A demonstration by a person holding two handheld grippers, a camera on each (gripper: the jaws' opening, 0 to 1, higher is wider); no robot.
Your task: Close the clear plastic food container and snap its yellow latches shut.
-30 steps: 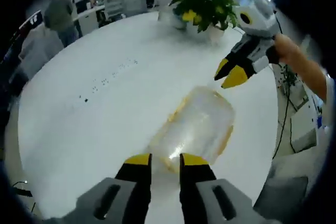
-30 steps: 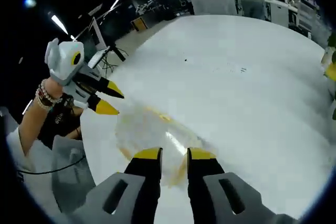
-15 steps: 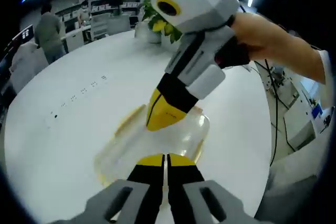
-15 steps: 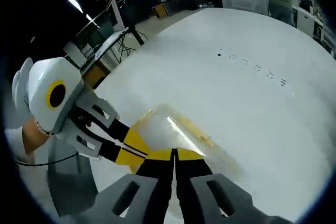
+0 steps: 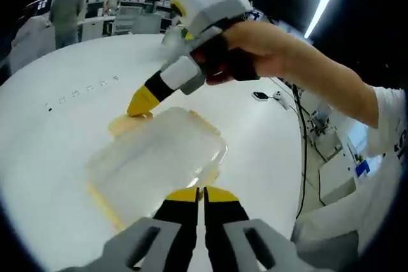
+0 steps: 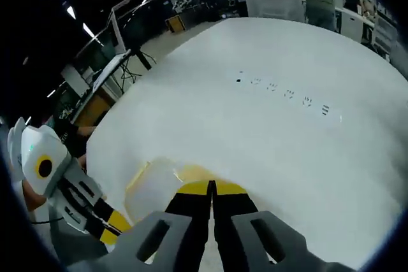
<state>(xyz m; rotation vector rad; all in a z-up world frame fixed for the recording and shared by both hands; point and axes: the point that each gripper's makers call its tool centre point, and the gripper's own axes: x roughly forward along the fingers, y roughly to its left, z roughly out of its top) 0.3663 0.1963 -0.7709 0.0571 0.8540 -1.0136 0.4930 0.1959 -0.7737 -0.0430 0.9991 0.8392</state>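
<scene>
I see the clear plastic food container [image 5: 156,164] lying on my round white desk [image 6: 280,151], beside small dark marks [image 6: 287,95].

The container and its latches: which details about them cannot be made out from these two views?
- Left gripper view: the near latch of the container is hidden behind the left gripper.
- Left gripper view: the far yellow latch is blurred under the right gripper; snapped or not, I cannot tell.
- Right gripper view: the right gripper covers part of the container; the lid seal is unclear.
- Container contents: too hazy to tell.
</scene>
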